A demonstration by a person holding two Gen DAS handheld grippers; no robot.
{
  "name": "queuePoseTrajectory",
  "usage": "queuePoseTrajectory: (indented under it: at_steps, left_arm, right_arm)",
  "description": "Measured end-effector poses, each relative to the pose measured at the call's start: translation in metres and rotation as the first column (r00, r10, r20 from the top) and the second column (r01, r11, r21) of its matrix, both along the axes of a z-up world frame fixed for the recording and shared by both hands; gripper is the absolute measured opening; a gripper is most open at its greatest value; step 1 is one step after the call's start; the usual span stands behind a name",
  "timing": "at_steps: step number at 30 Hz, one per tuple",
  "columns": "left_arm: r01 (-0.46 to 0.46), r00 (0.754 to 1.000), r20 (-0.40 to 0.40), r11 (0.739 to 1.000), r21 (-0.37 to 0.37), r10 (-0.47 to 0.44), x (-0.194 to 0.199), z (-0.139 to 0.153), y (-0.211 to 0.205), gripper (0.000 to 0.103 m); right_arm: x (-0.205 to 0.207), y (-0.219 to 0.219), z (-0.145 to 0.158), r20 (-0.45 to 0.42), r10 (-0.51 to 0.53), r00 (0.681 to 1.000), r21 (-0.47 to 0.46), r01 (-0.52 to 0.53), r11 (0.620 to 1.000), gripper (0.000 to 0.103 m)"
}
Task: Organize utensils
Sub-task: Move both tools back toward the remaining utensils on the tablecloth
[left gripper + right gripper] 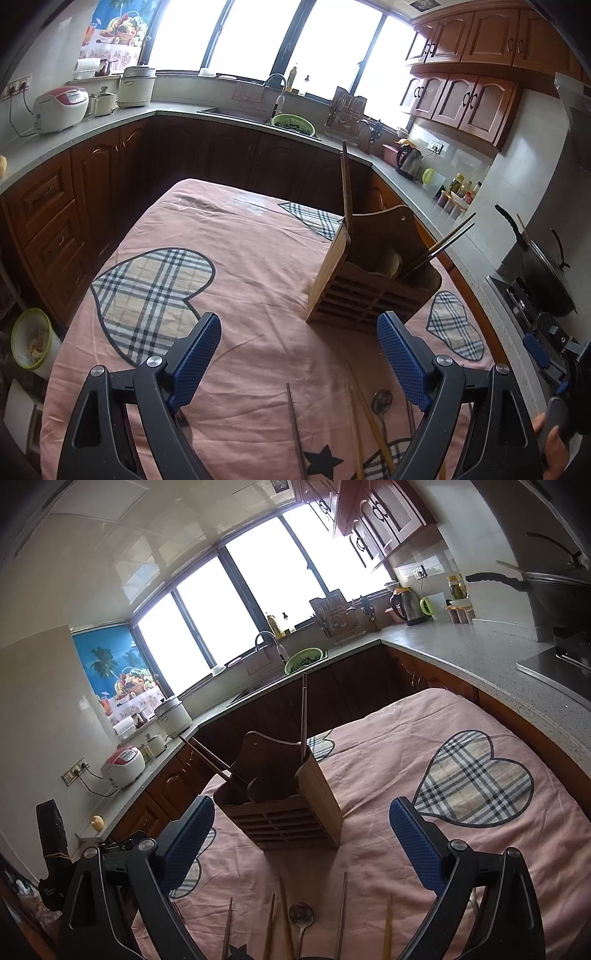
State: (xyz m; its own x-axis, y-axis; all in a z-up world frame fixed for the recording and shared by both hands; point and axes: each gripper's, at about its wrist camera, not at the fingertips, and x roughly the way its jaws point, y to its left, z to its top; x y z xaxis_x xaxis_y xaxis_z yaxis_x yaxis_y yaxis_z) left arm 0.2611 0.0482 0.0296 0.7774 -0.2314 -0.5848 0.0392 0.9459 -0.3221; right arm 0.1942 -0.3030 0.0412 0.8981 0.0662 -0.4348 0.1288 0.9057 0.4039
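A wooden utensil holder (373, 284) stands on the pink cloth table (240, 258) and holds a few chopsticks (347, 192). It also shows in the right wrist view (288, 805). Several loose chopsticks (295, 432) and a metal spoon (382, 400) lie on the cloth at the near edge; the right wrist view shows the spoon (301, 914) and chopsticks (341, 915) too. My left gripper (299, 332) is open and empty, above the loose utensils. My right gripper (301, 816) is open and empty, just short of the holder.
Dark wooden cabinets and a grey counter (92, 129) run around the table. A rice cooker (61, 109), a sink with a green colander (293, 123), a kettle (408, 160) and a wok on the stove (546, 273) sit on the counter.
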Motion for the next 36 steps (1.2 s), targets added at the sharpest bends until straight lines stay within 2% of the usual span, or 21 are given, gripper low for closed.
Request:
queuePoseTrajectory:
  at_steps: [5,12,17,36]
  left_arm:
    - [0.003,1.000,-0.014,1.000,0.010,-0.003,-0.018,0.002,0.001,0.087]
    - [0.004,0.999,-0.033,1.000,0.009,-0.004,-0.036,-0.002,-0.003,0.087]
    - [0.008,0.998,-0.056,1.000,0.013,-0.007,-0.046,-0.005,-0.007,0.087]
    - [0.091,0.982,-0.176,0.992,0.086,-0.075,-0.026,-0.026,-0.048,0.087]
  right_arm:
    - [-0.013,0.005,-0.010,-0.030,0.001,1.000,-0.010,-0.001,1.000,0.097]
    - [-0.027,0.019,-0.022,-0.064,0.001,0.998,-0.095,-0.007,0.995,0.098]
    - [-0.034,0.024,-0.032,-0.093,0.005,0.996,-0.120,-0.016,0.993,0.100]
    - [-0.031,0.022,-0.058,-0.187,0.008,0.982,-0.104,-0.028,0.994,0.100]
